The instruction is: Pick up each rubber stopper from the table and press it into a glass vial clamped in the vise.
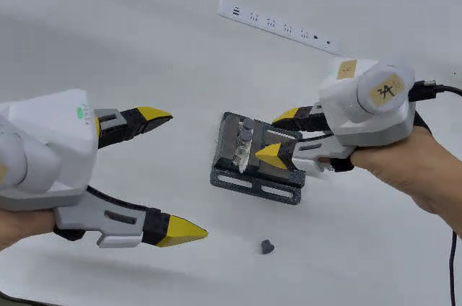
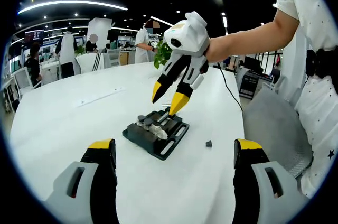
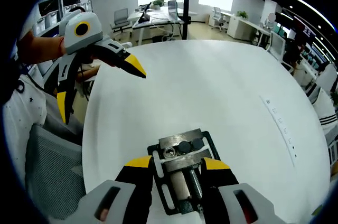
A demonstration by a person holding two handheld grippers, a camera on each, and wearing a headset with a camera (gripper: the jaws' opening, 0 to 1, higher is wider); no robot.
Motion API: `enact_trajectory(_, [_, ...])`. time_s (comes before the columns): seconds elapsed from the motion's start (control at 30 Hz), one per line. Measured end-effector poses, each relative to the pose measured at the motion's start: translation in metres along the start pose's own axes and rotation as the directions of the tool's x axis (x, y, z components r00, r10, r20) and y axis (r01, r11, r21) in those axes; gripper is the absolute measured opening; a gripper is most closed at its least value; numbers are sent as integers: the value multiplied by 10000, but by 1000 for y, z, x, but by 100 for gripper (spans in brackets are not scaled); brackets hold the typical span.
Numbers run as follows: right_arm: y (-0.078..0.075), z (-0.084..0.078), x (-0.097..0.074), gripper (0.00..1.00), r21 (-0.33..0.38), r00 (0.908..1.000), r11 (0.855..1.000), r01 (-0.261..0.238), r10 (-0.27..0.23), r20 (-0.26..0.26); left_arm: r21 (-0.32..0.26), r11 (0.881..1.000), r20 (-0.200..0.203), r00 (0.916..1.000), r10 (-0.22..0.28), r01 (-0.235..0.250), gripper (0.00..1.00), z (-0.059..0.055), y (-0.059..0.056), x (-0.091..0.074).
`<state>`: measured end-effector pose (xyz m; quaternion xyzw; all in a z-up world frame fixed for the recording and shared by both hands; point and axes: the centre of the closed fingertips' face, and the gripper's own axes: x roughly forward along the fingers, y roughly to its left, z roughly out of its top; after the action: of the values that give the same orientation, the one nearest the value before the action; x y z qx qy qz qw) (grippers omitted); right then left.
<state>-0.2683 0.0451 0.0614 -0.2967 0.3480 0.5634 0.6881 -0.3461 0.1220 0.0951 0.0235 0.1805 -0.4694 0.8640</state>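
Overhead, loose stopper (image 1: 266, 247) near vise (image 1: 254, 184), right gripper view, clamped vials (image 3: 183, 147)

Vise (image 1: 249, 182) sits mid-table (image 1: 144, 24), vials (image 1: 245, 140) in row between its jaws. Loose stopper (image 1: 266, 247) on table in front of vise, well apart. Power strip (image 1: 278, 26) behind vise, far side. Right gripper (image 1: 277, 136) over vise's right end; left gripper (image 1: 186, 173) left of vise, apart.

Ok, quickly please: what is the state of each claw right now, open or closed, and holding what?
The left claw: open, holding nothing.
The right claw: open, holding nothing, above the vise.
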Motion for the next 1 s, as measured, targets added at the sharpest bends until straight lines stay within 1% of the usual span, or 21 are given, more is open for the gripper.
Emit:
enact_trajectory(0.17, [2, -5, -11, 37, 300, 9993, 9995, 109, -119, 352, 111, 9999, -100, 9999, 25, -24, 92, 2, -2, -3])
enact_trajectory(0.27, [4, -10, -17, 42, 534, 9983, 9985, 117, -147, 562, 162, 9999, -161, 9999, 57, -54, 92, 3, -2, -4])
enact_trajectory(0.43, [6, -20, -27, 48, 776, 9954, 9967, 217, -288, 916, 260, 9996, -286, 9996, 92, -84, 92, 3, -5, -6])
enact_trajectory(0.5, [9, -24, -31, 51, 821, 9943, 9964, 233, -317, 1021, 315, 9995, -361, 9993, 86, -74, 92, 3, -7, -7])
enact_trajectory(0.7, [18, -34, -43, 59, 1091, 9886, 9935, 320, -475, 1427, 496, 9988, -633, 9980, 34, -2, 91, 1, -10, -8])
enact_trajectory(0.77, [20, -38, -46, 61, 1123, 9866, 9930, 356, -529, 1545, 523, 9986, -682, 9977, 32, 4, 91, 1, -11, -8])
enact_trajectory(0.8, [21, -43, -49, 63, 1186, 9856, 9923, 352, -541, 1602, 530, 9986, -724, 9974, 16, 22, 91, 1, -12, -8])
enact_trajectory(0.93, [27, -51, -55, 69, 1197, 9827, 9923, 314, -525, 1775, 642, 9979, -887, 9960, -53, 110, 91, 1, -15, -8])
enact_trajectory(1.0, [31, -55, -58, 73, 1159, 9799, 9928, 308, -529, 1926, 721, 9972, -962, 9953, -114, 184, 91, 1, -17, -8])
